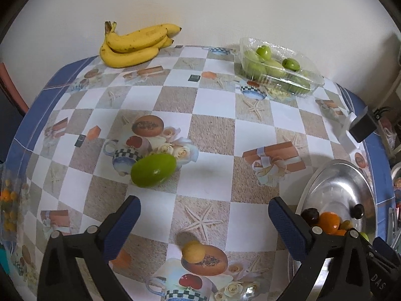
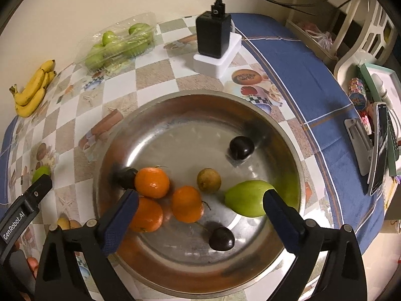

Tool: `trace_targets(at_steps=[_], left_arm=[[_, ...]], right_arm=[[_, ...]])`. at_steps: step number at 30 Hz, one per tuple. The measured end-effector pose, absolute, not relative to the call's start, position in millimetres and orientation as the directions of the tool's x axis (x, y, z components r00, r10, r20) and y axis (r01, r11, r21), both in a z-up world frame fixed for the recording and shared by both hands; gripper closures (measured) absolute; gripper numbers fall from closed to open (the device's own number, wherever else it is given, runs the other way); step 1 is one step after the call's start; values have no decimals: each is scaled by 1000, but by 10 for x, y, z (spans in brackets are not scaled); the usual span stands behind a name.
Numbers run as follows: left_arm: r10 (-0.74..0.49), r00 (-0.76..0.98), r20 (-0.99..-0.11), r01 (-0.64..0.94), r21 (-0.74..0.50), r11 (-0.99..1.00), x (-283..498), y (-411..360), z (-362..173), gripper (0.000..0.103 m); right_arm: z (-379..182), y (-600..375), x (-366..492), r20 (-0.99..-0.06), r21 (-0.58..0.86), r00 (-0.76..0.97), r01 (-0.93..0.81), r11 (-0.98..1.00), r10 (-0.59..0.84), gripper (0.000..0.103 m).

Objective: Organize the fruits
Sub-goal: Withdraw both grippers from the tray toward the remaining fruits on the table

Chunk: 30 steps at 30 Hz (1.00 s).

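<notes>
Metal bowl (image 2: 288, 135): polished, reflective steel, faintly scuffed inside. Clear plastic punnet (image 1: 313, 85) at one o'clock in the left wrist view: thin, glossy, crinkled. Tablecloth (image 1: 215, 100): smooth printed sheet with a slight sheen. Gripper fingers (image 2: 120, 223): matt black plastic faced with dark blue, finely textured pads. Charger block (image 2: 213, 35) at twelve o'clock in the right wrist view: matt black plastic on a smooth white base.

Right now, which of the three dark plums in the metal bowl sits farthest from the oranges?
The dark plum near the metal bowl's far right wall, alone. One plum touches an orange; the other lies near the front.
</notes>
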<state>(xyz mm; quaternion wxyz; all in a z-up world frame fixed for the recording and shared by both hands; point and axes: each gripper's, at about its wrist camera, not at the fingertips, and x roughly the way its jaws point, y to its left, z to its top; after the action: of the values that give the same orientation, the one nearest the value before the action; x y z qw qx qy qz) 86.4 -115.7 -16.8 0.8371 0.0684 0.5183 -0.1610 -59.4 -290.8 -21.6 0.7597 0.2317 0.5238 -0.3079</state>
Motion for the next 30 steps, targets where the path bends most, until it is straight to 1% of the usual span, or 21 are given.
trace_targets(at_steps=[7, 14, 24, 30], left_arm=[[-195, 398, -896, 369, -39, 929, 890, -1024, -133, 0], [-212, 397, -893, 355, -64, 933, 973, -725, -57, 0], [-204, 433, -878, 224, -115, 968, 1193, 9, 25, 0], [-188, 437, -880, 183, -118, 976, 1245, 261, -6, 0]], right_arm=[[-173, -2748, -493, -938, 45, 279, 684, 728, -204, 4], [-118, -2475, -333, -937, 62, 299, 649, 758, -179, 4], [-17, -1970, -11, -925, 121, 365, 548, 827, -107, 4], [-48, -1675, 171, -925, 130, 373, 484, 865, -70, 4]])
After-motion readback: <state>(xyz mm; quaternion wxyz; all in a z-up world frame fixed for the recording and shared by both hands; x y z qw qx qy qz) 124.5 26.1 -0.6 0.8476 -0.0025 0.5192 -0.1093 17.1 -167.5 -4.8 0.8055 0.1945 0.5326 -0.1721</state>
